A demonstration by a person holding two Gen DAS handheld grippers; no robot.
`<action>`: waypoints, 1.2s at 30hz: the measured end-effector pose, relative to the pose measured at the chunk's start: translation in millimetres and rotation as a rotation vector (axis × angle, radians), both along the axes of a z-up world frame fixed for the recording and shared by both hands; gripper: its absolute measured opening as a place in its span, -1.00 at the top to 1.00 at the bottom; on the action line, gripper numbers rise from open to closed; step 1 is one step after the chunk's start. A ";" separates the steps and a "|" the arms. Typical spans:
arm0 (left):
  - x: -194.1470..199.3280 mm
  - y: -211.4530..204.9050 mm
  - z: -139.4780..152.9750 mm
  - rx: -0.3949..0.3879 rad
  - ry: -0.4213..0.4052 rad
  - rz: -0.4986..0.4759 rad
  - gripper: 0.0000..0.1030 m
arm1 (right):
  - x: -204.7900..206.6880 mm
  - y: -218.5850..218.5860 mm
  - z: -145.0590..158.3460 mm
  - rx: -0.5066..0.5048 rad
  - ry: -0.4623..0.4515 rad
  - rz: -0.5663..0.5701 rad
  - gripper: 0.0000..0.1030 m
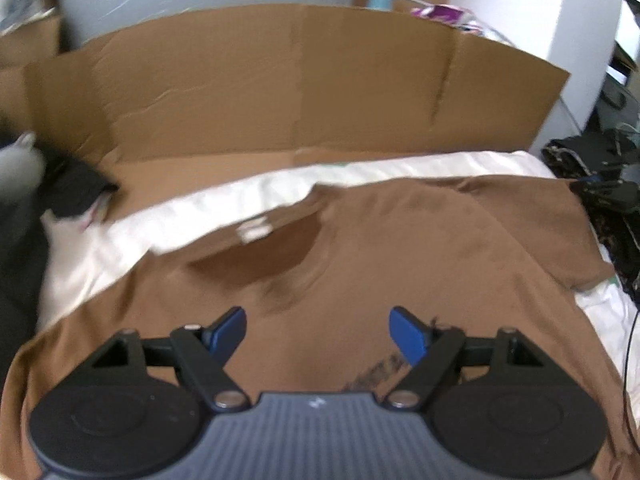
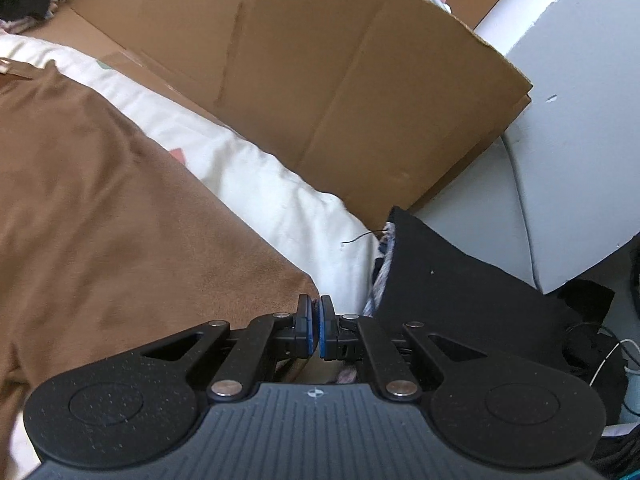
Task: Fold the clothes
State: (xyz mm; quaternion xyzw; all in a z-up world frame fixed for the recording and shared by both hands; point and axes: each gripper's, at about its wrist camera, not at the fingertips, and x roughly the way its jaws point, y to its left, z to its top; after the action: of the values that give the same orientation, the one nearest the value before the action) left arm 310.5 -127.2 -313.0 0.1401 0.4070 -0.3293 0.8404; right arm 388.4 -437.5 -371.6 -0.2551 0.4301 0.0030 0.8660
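Note:
A brown T-shirt (image 1: pixel 400 248) lies spread on white bedding (image 1: pixel 200 208), collar at the far side with a white neck label (image 1: pixel 254 232) showing. My left gripper (image 1: pixel 317 320) hovers open over the chest area, and nothing sits between its blue pads (image 1: pixel 230 332). In the right wrist view the shirt (image 2: pixel 100 200) fills the left side, and its sleeve corner ends just beyond my right gripper (image 2: pixel 317 304). That gripper's jaws are closed together, and I see no cloth between them.
A tall cardboard sheet (image 1: pixel 280 80) stands behind the bedding (image 2: pixel 280 192). Dark clothes (image 1: pixel 76 192) lie at the left. More dark cloth (image 2: pixel 440 280) and cables (image 2: pixel 612 352) sit at the right, beside a white wall corner (image 2: pixel 580 140).

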 end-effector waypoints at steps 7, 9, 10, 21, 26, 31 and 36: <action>17.8 -68.2 -3.2 -0.009 -0.029 -0.185 -0.26 | 22.2 -7.8 -7.7 -0.048 0.008 -0.035 0.95; 24.2 -88.7 -7.3 -0.012 -0.023 -0.223 -0.02 | 26.3 -11.5 -11.5 -0.058 0.023 -0.054 0.95; 27.3 -98.4 -9.7 -0.018 -0.017 -0.236 0.04 | 27.6 -13.0 -13.8 -0.063 0.029 -0.055 0.95; 34.7 -212.2 -49.1 -0.028 0.003 -0.341 0.69 | 34.3 -13.6 -36.1 -0.153 0.049 -0.025 0.93; 32.2 -245.8 -64.1 -0.009 -0.010 -0.355 0.72 | 36.9 -17.0 -34.8 -0.126 0.062 -0.049 0.84; 32.7 -259.5 -68.6 0.021 -0.014 -0.364 0.79 | 21.4 -26.0 -6.5 0.011 0.036 -0.061 0.69; 33.2 -272.3 -72.4 0.052 -0.019 -0.373 0.79 | -7.0 -24.7 21.6 0.112 -0.006 -0.058 0.50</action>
State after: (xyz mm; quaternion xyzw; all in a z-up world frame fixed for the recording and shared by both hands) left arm 343.7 -399.5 -385.4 0.2377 0.3746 -0.4674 0.7647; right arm 381.4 -462.2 -350.1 -0.1935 0.4339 0.0013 0.8799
